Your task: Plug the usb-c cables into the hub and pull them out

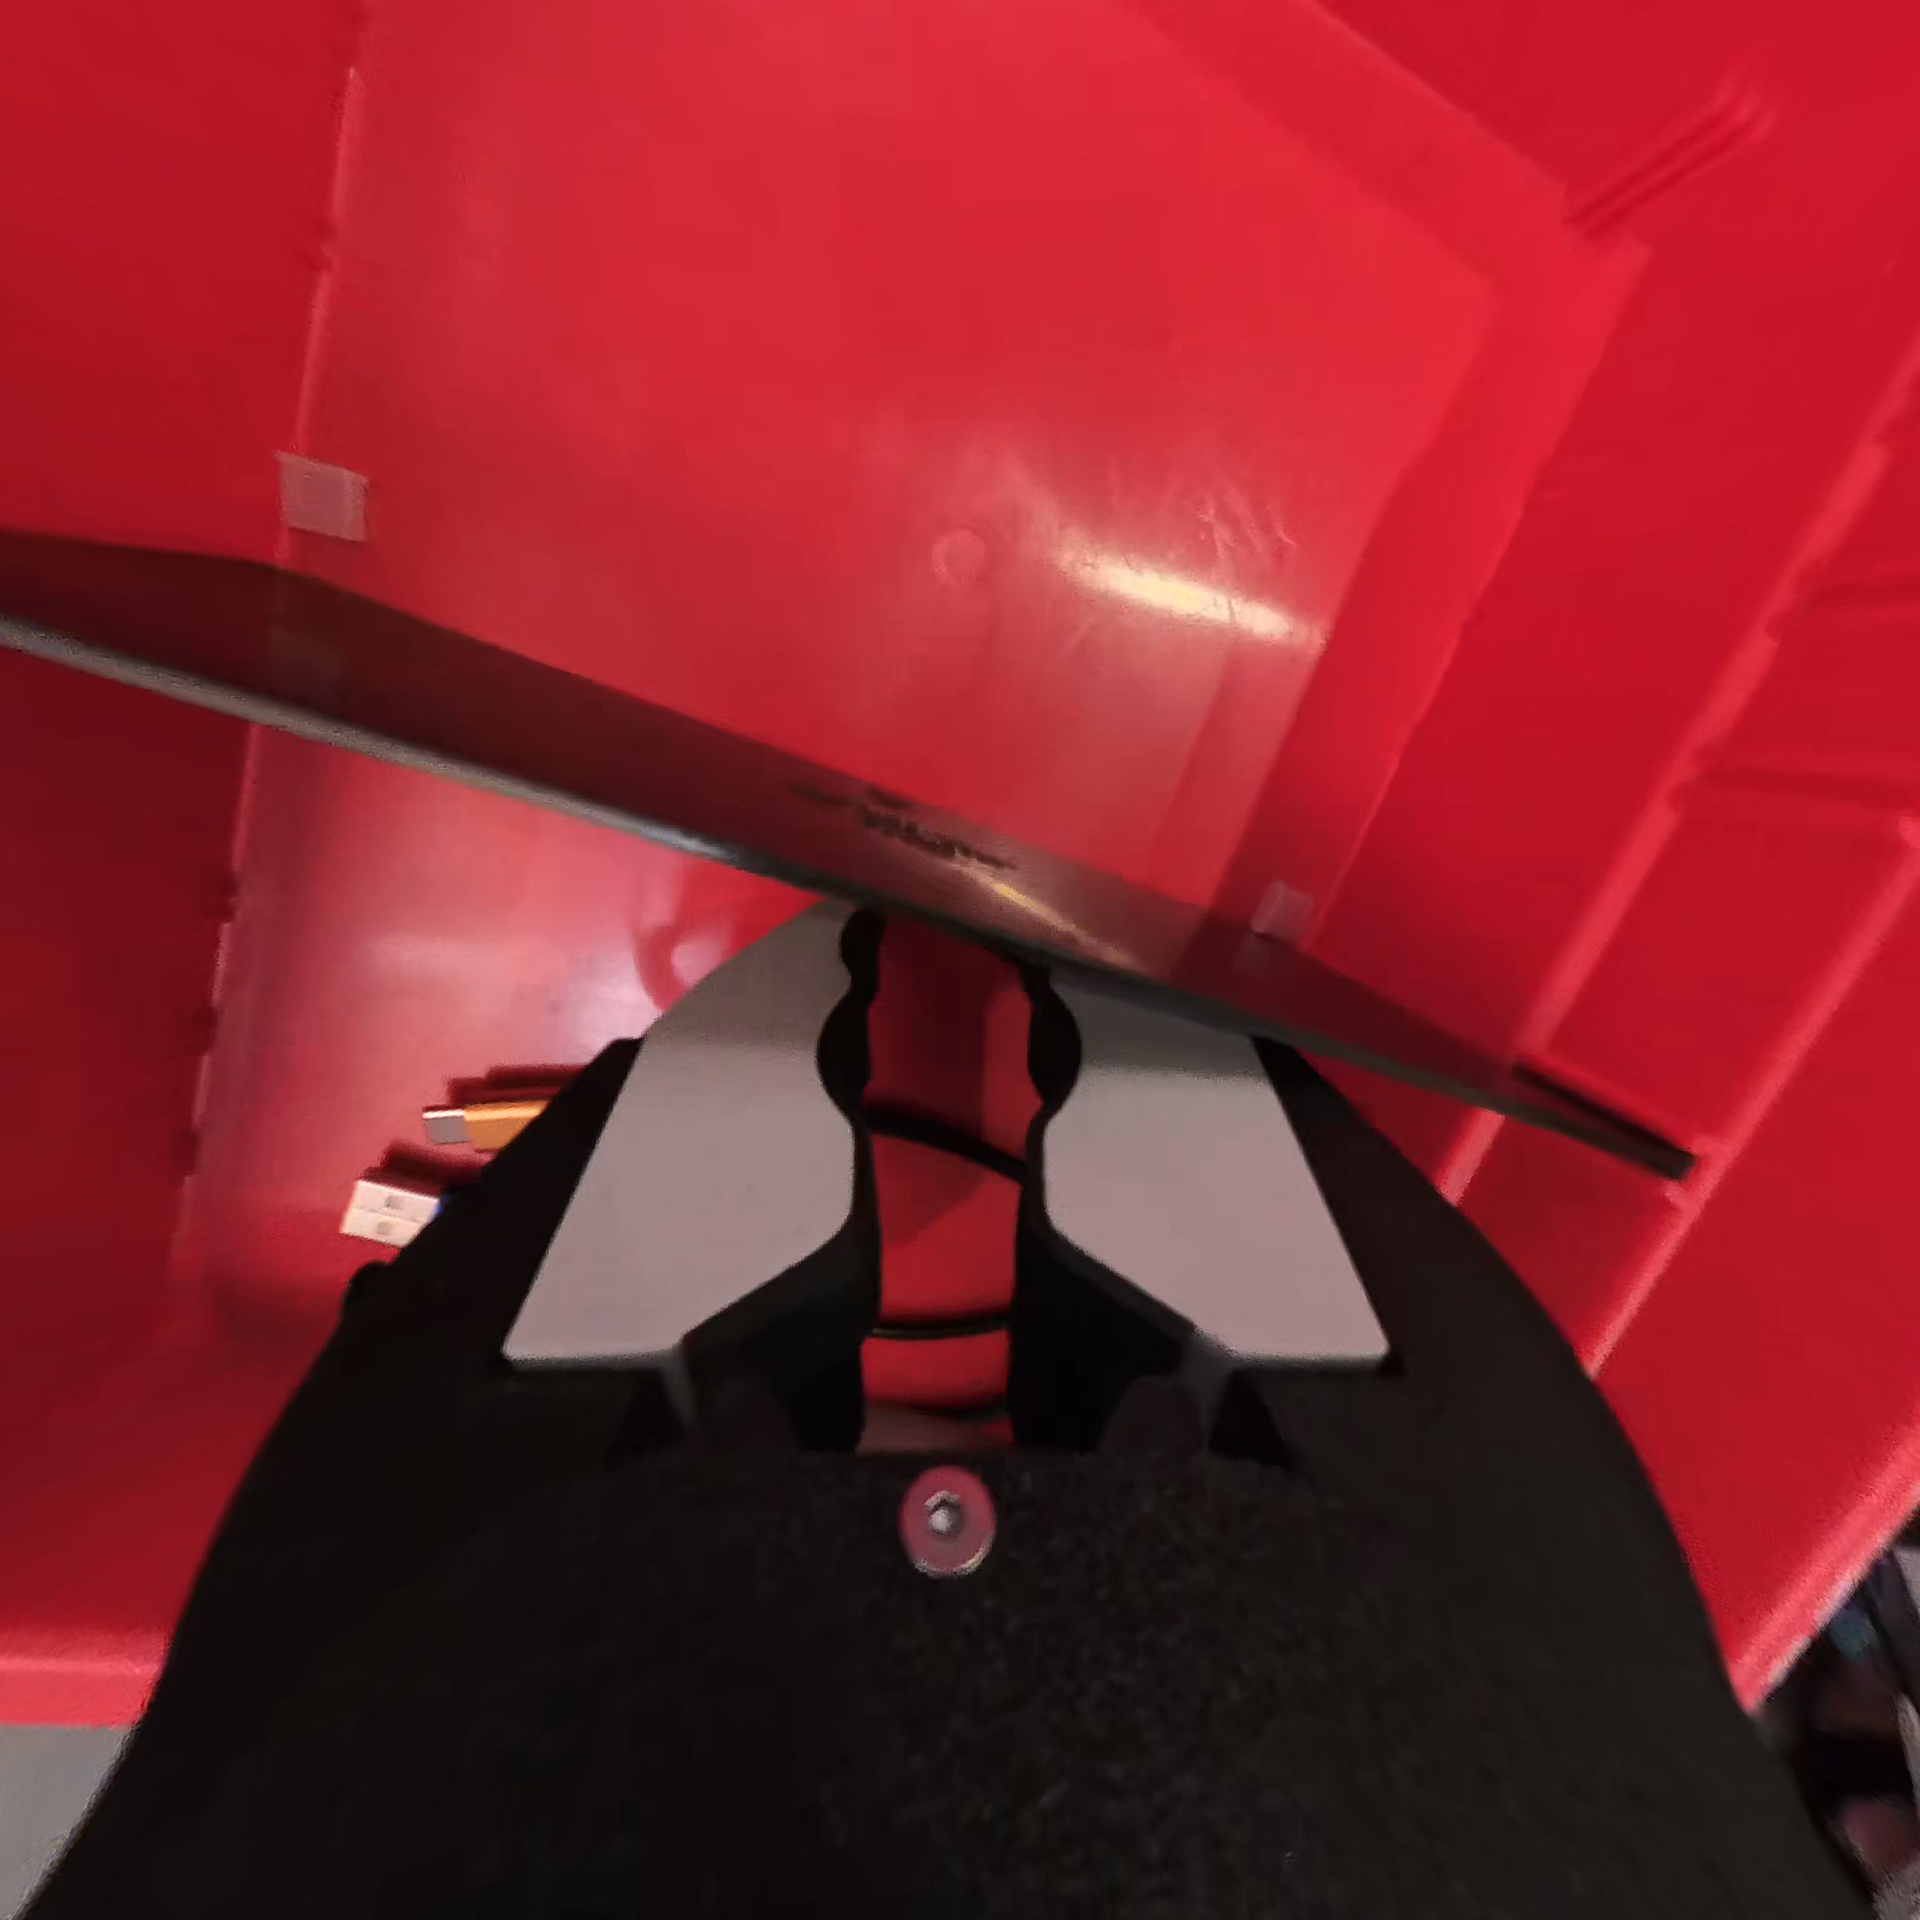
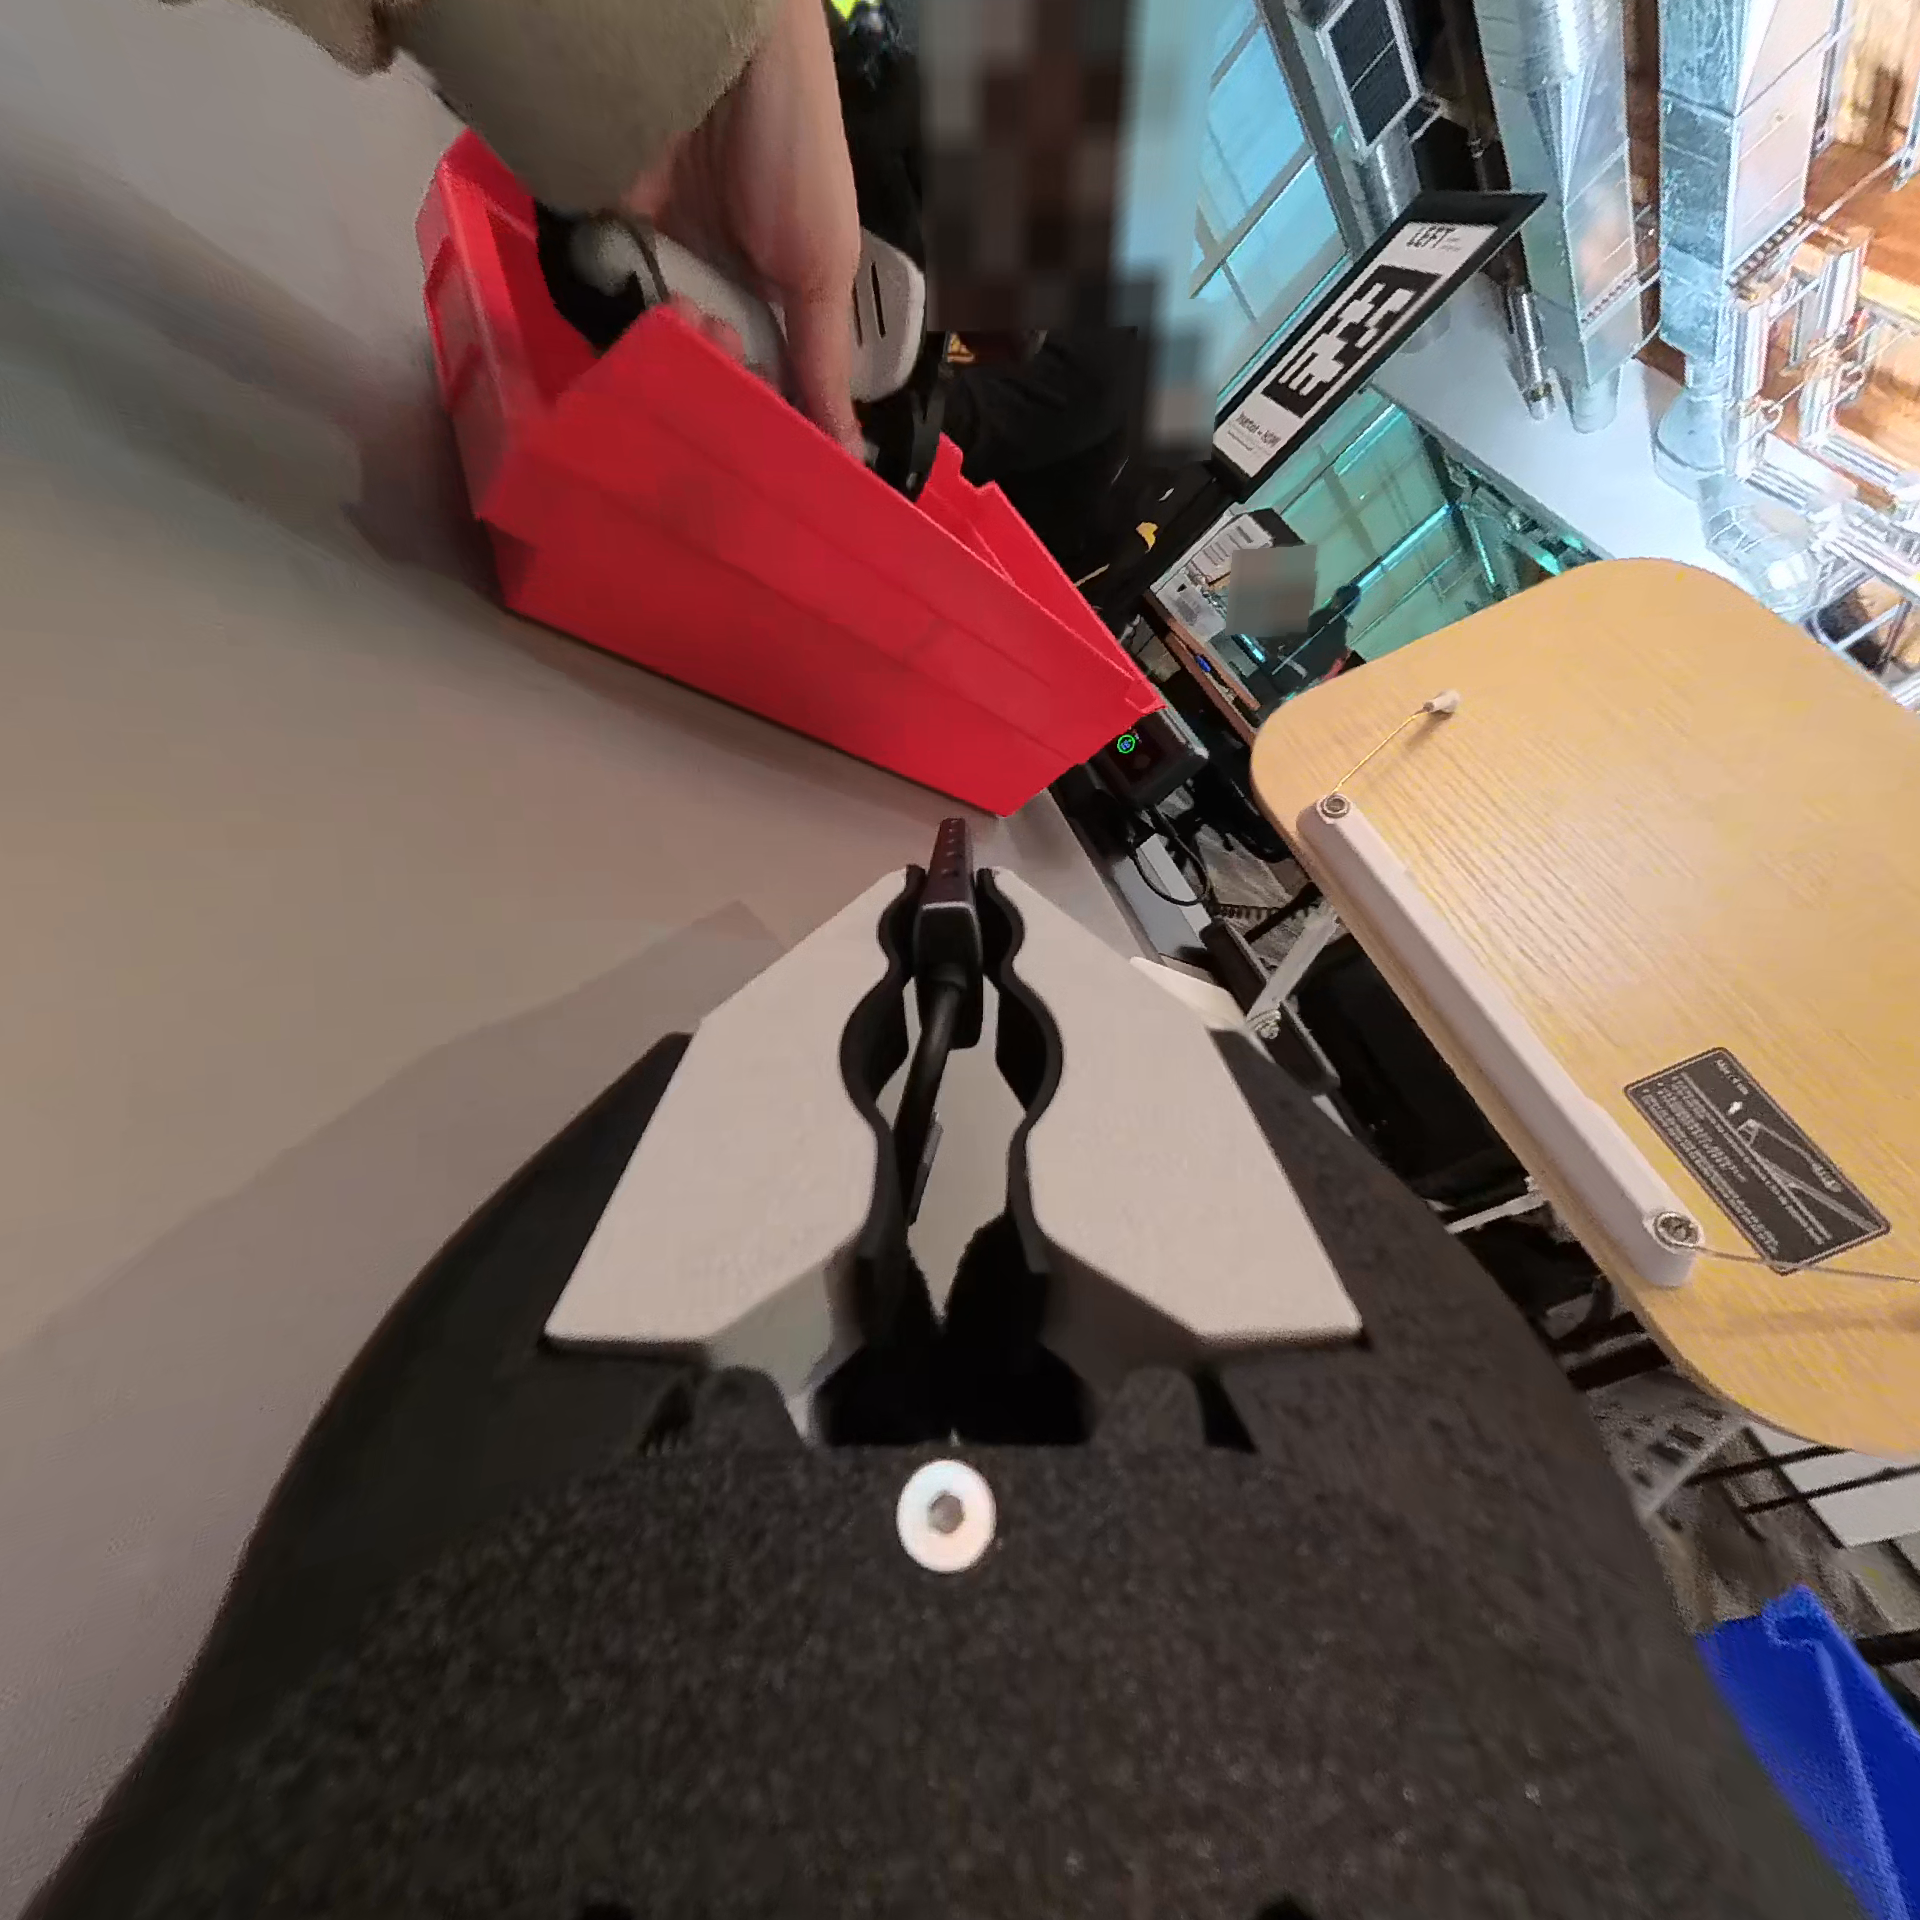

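In the left wrist view my left gripper [image 1: 951, 956] is inside a red bin [image 1: 935, 416], its jaws a little apart with nothing between them. A thin black slab [image 1: 623, 717] lies tilted across the fingertips. An orange USB-C plug [image 1: 473, 1122] and white USB plugs [image 1: 390, 1210] lie on the bin floor to the left. A black cable [image 1: 935, 1138] shows through the finger gap. In the right wrist view my right gripper [image 2: 945, 883] is shut on a slim dark hub [image 2: 951, 847], which pokes past the tips. The hub's black cable [image 2: 925, 1070] runs back between the fingers.
The red bin [image 2: 727, 582] stands on the grey table [image 2: 260, 831], with a person's hand [image 2: 769, 239] reaching into it. A wooden tray table [image 2: 1610, 935] is to the right past the table edge. A blue bin [image 2: 1818, 1745] is at the lower right. My hands' fingertips stand some 30 cm from each other. The right gripper is farther from the orange USB-C plug [image 1: 473, 1122], some 30 cm, than the left, some 8 cm.
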### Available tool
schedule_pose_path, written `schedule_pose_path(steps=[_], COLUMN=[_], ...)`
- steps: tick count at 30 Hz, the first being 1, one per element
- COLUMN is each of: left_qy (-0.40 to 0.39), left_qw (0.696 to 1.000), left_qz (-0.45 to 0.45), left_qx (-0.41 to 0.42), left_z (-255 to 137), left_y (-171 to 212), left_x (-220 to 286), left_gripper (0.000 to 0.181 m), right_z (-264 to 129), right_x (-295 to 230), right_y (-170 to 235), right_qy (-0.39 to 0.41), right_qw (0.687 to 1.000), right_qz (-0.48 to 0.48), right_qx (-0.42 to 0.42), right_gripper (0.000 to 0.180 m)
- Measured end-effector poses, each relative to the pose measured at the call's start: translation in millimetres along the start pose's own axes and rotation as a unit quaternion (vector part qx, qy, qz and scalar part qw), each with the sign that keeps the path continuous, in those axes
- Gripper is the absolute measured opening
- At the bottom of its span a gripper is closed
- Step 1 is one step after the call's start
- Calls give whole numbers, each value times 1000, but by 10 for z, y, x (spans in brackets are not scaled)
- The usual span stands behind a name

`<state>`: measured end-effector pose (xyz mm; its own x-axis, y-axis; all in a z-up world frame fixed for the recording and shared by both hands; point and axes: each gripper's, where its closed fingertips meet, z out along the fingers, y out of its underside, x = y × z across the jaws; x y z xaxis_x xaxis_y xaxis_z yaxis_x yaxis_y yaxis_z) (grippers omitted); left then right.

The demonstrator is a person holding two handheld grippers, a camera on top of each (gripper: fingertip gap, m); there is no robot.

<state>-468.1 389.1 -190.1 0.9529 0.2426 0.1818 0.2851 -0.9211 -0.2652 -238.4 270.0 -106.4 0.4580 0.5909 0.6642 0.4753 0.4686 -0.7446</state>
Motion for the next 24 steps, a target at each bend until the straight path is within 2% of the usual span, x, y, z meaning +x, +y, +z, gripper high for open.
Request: schedule_pose_path(steps=[4, 13, 20, 22, 24], left_qy=[-19, 78, 145, 142, 117], left_qw=[1000, 996, 986, 985, 988], left_qz=[-6, -20, -56, -88, -101], left_qx=[19, 38, 59, 39, 29], left_z=[26, -35, -218, -189, -155], left_y=[-90, -30, 18, 32, 18], left_x=[-83, -80, -80, -39, -15], left_gripper=[12, 0, 0, 27, 33], right_z=[-26, -21, -11, 0, 6], right_x=[17, -101, -127, -151, -174], right_y=[-23, -49, -34, -17, -9], right_qy=[-4, -24, -30, -34, -37], right_qw=[1000, 1000, 1000, 999, 999], right_qz=[19, -6, -4, -7, -9], right_qx=[6, 2, -2, -5, -8], right_gripper=[9, 9, 9, 9, 9])
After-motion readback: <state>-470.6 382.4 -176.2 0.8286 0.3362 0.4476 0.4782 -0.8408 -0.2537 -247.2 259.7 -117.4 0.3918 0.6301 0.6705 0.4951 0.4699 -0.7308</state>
